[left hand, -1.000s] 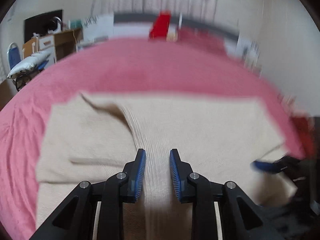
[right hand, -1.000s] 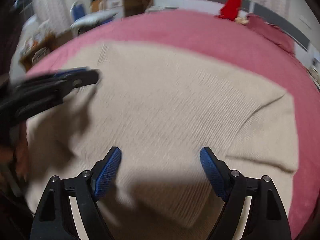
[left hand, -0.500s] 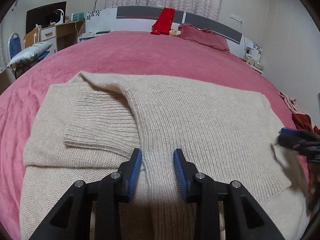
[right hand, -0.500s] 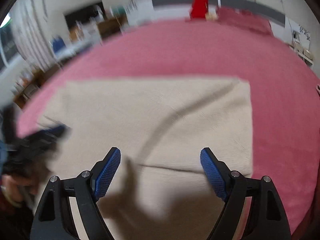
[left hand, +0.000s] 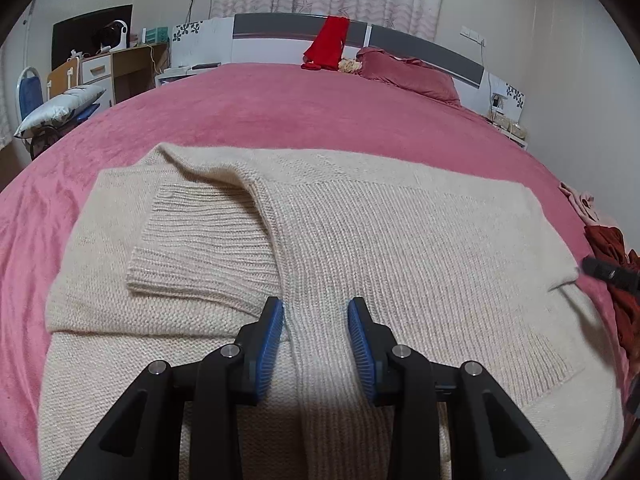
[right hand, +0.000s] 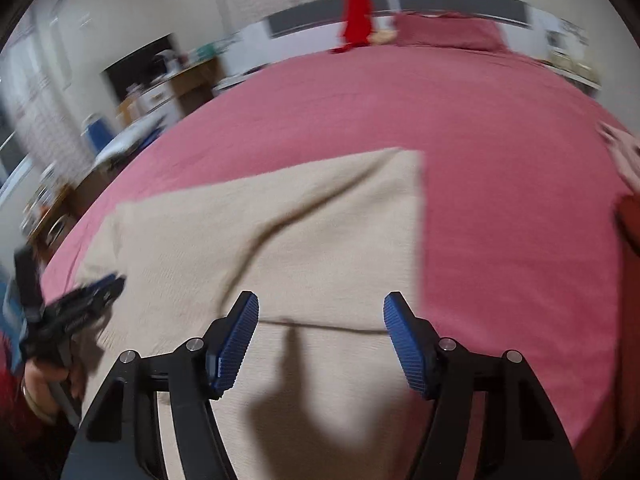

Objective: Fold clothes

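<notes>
- Cream sweater (left hand: pixel 400 240) lies flat on pink bed (left hand: pixel 280 120), mid-frame, long axis left-right; folded sleeve cuff at centre-left.
- Left claw (left hand: pixel 316 320): part-open, straddling a knit ridge, not clamping.
- Right claw (right hand: pixel 320 332): closing, nothing gripped.

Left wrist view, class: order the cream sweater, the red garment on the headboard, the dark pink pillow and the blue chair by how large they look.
1. cream sweater
2. dark pink pillow
3. red garment and blue chair look alike; unranked. All three are far from the camera.
</notes>
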Action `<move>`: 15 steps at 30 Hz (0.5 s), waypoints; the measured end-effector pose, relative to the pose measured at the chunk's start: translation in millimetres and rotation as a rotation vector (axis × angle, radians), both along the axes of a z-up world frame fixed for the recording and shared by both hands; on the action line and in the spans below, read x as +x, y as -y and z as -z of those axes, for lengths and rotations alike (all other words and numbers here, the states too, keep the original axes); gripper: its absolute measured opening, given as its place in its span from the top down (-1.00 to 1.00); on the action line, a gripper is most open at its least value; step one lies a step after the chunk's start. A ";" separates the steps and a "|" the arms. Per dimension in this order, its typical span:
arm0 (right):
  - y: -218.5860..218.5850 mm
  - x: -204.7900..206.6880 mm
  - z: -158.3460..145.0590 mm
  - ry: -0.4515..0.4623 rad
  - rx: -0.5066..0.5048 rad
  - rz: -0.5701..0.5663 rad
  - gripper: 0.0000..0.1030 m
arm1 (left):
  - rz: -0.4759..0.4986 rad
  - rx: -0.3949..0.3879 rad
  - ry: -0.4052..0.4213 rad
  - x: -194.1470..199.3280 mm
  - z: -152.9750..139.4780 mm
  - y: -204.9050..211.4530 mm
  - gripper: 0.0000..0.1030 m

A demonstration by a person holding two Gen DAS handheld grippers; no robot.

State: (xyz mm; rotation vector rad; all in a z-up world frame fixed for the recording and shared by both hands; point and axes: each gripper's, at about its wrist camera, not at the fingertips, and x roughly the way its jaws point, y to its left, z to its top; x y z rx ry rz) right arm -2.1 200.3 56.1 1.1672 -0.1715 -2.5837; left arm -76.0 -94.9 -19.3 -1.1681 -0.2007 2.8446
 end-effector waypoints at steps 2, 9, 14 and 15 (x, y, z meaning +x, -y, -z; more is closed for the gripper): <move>8.6 -14.6 24.4 0.090 -0.021 -0.030 -0.30 | 0.000 0.004 -0.001 0.2 0.4 0.2 0.33; -47.7 7.6 17.7 0.067 -0.171 0.129 -0.25 | 0.001 0.006 -0.001 0.5 1.7 0.9 0.32; -49.0 7.5 4.4 0.023 -0.256 0.108 -0.25 | -0.001 -0.002 -0.003 -0.5 1.9 -0.8 0.32; -44.9 1.5 10.6 0.060 -0.303 0.104 -0.25 | -0.001 0.002 -0.003 -0.8 1.8 -0.9 0.32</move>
